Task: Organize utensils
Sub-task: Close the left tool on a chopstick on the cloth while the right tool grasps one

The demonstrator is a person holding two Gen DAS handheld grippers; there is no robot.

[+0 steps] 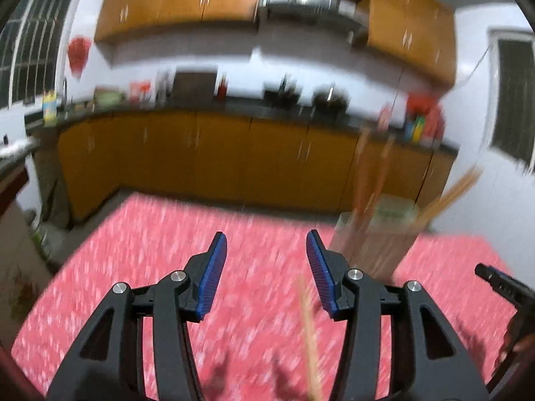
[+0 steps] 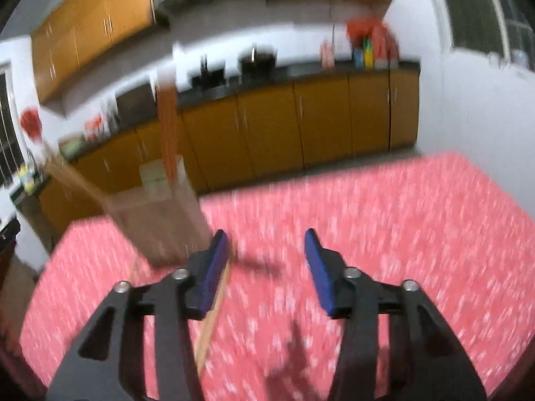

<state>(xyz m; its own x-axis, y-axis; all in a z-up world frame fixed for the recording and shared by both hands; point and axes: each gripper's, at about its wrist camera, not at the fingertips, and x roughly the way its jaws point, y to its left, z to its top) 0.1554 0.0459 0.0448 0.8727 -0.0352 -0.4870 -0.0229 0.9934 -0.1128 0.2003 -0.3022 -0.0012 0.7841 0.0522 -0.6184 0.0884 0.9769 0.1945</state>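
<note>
Both views are motion-blurred. A clear holder with several wooden chopsticks sticking out of it stands on the pink tablecloth. It is just right of my left gripper, which is open with nothing between its blue pads. A loose chopstick lies on the cloth under that gripper. In the right wrist view the holder is ahead on the left. My right gripper is open, and a chopstick lies along the inner side of its left finger, not clamped.
The pink-covered table stretches ahead and to the right. Beyond it run orange kitchen cabinets under a dark counter crowded with pots and bottles. A white wall borders the table's right side. The other gripper's tip shows at the right edge.
</note>
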